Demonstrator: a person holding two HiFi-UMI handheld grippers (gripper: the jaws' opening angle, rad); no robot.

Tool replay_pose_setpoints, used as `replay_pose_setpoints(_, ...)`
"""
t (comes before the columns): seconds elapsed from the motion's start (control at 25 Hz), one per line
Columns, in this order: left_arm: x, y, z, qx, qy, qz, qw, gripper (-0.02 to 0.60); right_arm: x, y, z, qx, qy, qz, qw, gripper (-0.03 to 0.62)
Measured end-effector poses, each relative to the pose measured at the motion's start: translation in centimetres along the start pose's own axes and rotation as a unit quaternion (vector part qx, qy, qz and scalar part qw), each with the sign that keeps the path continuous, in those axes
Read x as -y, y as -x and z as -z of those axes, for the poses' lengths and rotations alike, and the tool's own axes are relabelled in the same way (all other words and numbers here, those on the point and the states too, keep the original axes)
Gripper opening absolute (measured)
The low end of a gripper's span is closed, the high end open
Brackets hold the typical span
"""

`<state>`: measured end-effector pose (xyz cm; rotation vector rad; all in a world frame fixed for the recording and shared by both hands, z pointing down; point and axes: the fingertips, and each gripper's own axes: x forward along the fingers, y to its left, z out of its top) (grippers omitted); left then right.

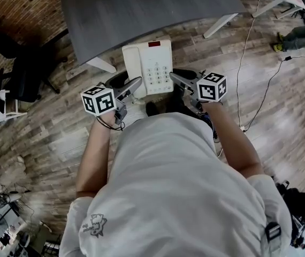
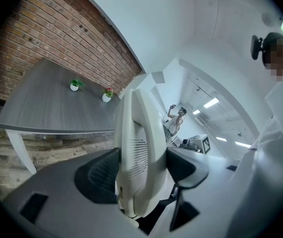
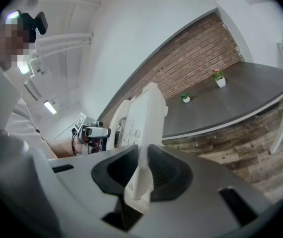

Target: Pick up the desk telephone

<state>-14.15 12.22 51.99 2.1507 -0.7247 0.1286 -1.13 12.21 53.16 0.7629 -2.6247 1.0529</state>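
Reaching forward from bent elbows, the left gripper (image 1: 133,86) is clamped on the handset side of the desk telephone (image 1: 148,67) and the right gripper (image 1: 177,79) on its thin right edge. The cream telephone is held keypad up, clear of the desk (image 1: 142,9), at its near edge.

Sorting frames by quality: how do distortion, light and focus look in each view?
Head view: fisheye bends the floor, telephone sharp, light even. Left gripper view: dark round corners, near telephone stretched. Right gripper view: same dark corners, table edge bowed.
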Motion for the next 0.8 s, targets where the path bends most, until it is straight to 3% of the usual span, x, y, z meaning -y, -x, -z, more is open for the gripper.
replay_pose_setpoints(0.8, -0.04, 0.45, -0.12, 0.011, 0.004, 0.002, 0.9999, 0.313, -0.38, -0.18, -0.61, -0.003, 0.011, 0.003, 1.0, 0.074)
